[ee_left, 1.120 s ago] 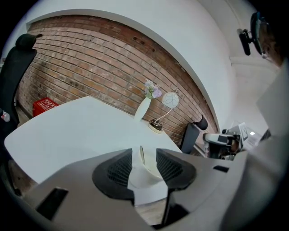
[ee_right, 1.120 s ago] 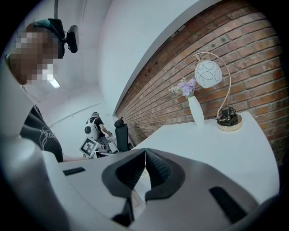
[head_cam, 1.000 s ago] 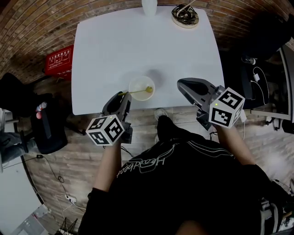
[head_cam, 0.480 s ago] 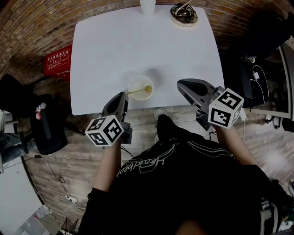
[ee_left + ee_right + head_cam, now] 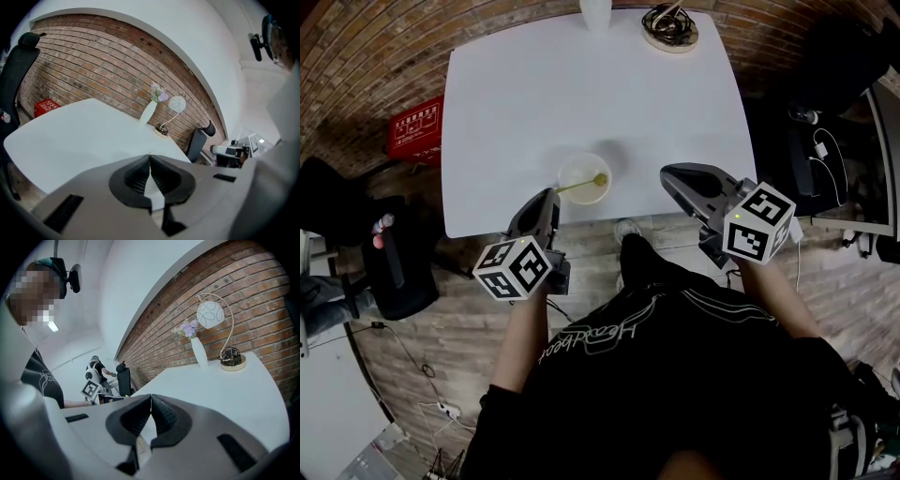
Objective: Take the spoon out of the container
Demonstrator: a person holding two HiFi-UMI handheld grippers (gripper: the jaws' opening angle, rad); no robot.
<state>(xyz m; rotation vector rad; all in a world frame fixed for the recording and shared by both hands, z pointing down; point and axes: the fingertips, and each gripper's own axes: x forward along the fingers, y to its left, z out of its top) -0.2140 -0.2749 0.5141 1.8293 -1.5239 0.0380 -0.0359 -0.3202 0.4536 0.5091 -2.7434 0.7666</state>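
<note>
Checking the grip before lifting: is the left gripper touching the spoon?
Touching. In the left gripper view the left gripper has its jaws shut, with the yellow tip of the spoon handle pinched between them.

a white worktop (image 5: 581, 94) is set against a red brick wall (image 5: 89, 70), above which a white ceiling (image 5: 187, 37) is seen. the floor (image 5: 394, 394) is laid in worn wooden planks, and cables (image 5: 422, 366) are strewn over it at the left. a red crate (image 5: 416, 129) is placed on the floor by the worktop's left edge, and a black chair (image 5: 394, 267) is parked near it. at the worktop's far edge a white vase (image 5: 148, 112) with pale flowers and a lamp (image 5: 210, 314) with a round shade on a gold base are stood near each other. another black chair (image 5: 198, 140) is seen beyond that corner.
</note>
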